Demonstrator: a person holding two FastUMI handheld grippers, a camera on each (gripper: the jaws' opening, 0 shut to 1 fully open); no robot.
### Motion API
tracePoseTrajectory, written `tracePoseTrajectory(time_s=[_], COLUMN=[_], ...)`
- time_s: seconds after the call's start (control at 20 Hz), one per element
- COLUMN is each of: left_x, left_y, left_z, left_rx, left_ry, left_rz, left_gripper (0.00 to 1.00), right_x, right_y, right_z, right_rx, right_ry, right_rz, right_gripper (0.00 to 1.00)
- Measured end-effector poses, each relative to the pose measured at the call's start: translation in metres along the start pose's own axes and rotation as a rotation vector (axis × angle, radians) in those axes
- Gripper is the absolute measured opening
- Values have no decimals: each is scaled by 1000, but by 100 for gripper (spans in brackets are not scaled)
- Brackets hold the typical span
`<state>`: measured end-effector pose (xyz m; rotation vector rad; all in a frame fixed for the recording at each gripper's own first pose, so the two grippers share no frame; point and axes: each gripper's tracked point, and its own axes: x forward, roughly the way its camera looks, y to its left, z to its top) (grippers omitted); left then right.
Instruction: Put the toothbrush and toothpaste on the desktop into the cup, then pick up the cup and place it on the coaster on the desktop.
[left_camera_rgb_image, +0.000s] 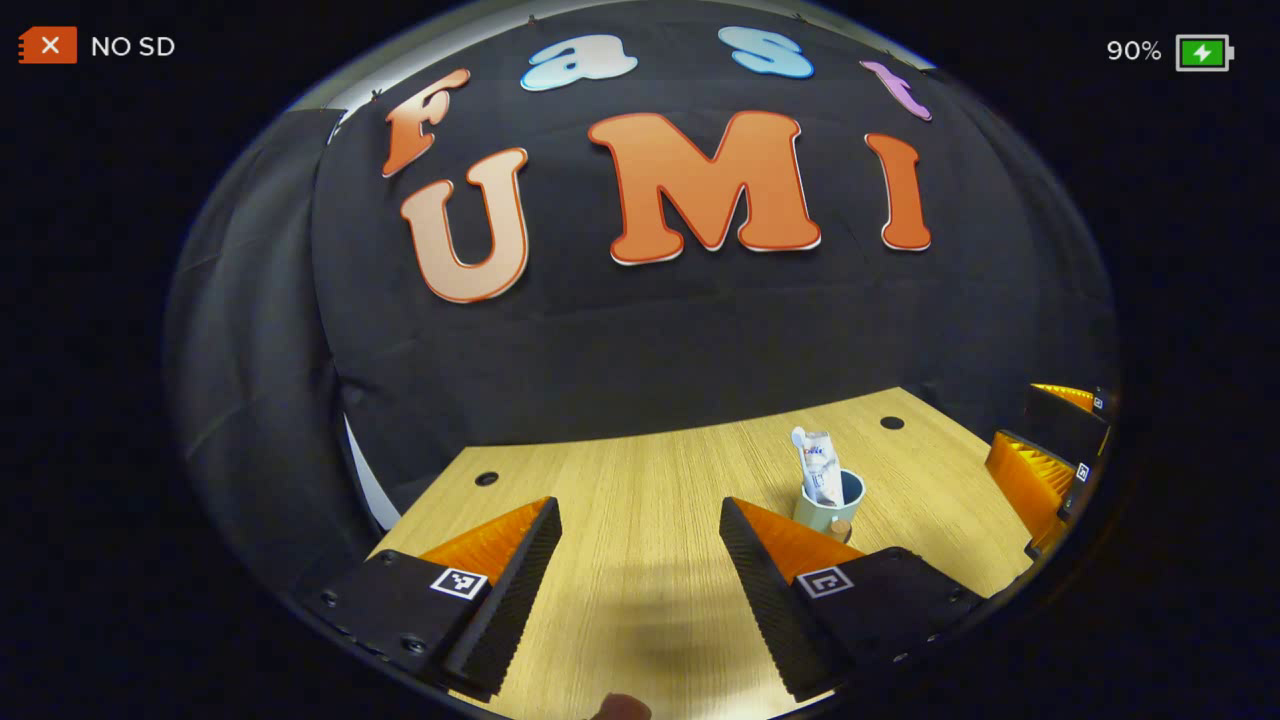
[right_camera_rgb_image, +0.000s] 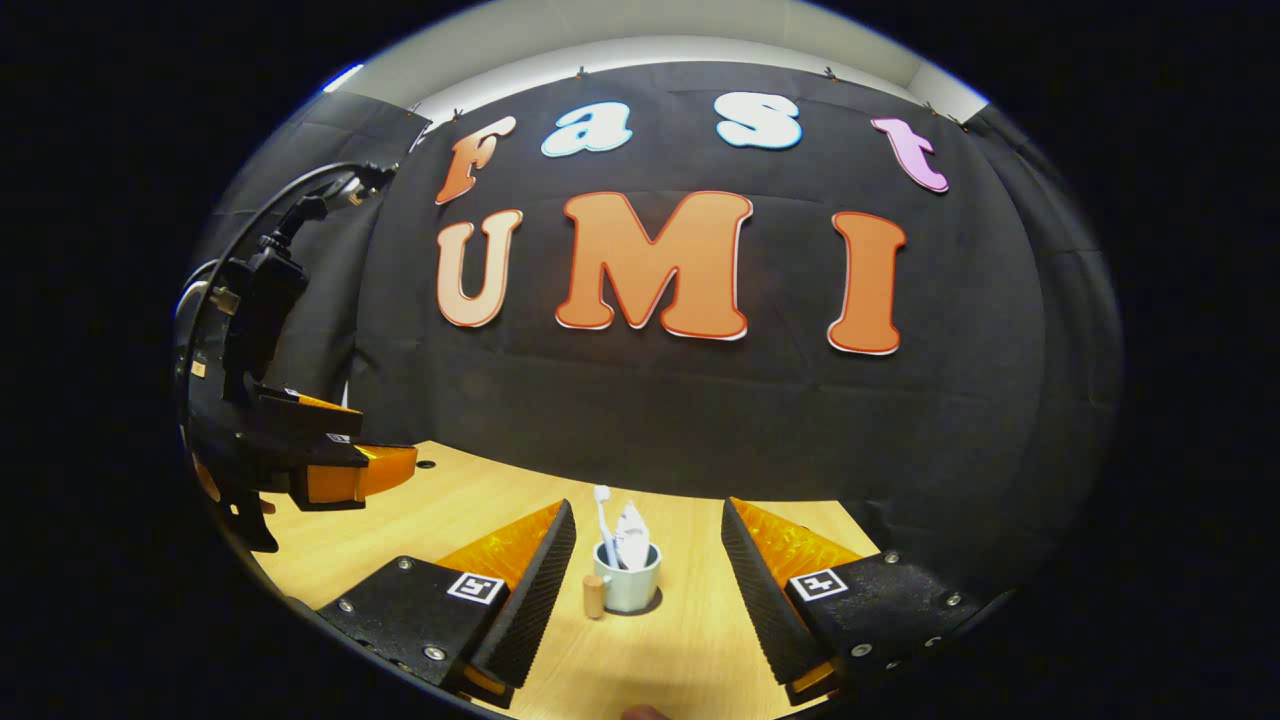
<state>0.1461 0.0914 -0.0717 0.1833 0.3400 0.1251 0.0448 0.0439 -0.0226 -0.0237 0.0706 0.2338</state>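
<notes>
A pale mug-like cup (right_camera_rgb_image: 630, 590) stands upright on the wooden desktop (right_camera_rgb_image: 690, 640), ahead of my right gripper (right_camera_rgb_image: 648, 508), whose fingers are spread wide and hold nothing. A white toothbrush (right_camera_rgb_image: 603, 520) and a white toothpaste tube (right_camera_rgb_image: 632, 535) stick up out of the cup. A thin dark edge shows under the cup's base; I cannot tell whether it is the coaster or shadow. In the left gripper view the cup (left_camera_rgb_image: 830, 508) with the tube (left_camera_rgb_image: 817, 465) sits to the right of my left gripper (left_camera_rgb_image: 638, 510), which is open and empty above the desktop (left_camera_rgb_image: 640, 600).
A small wooden peg (right_camera_rgb_image: 594, 597) stands just left of the cup, also seen as the peg (left_camera_rgb_image: 840, 528). The left gripper's body (right_camera_rgb_image: 300, 460) with its cable hangs at the left. The right gripper's orange fingers (left_camera_rgb_image: 1030, 470) show at the right edge. Round holes (left_camera_rgb_image: 487, 479) dot the desktop's back.
</notes>
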Motion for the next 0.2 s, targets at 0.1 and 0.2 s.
tracePoseTrajectory(time_s=[0.1,0.2], left_x=[-3,-13], left_y=[5,10], left_z=[5,13], left_rx=[-6,-19], left_ry=[-51,-105], left_rz=[3,9], left_gripper=[96,96], right_x=[9,16], right_y=[11,17], right_z=[10,21], right_rx=[-3,2], right_ry=[-37,-72], right_rz=[7,13], right_gripper=[88,89])
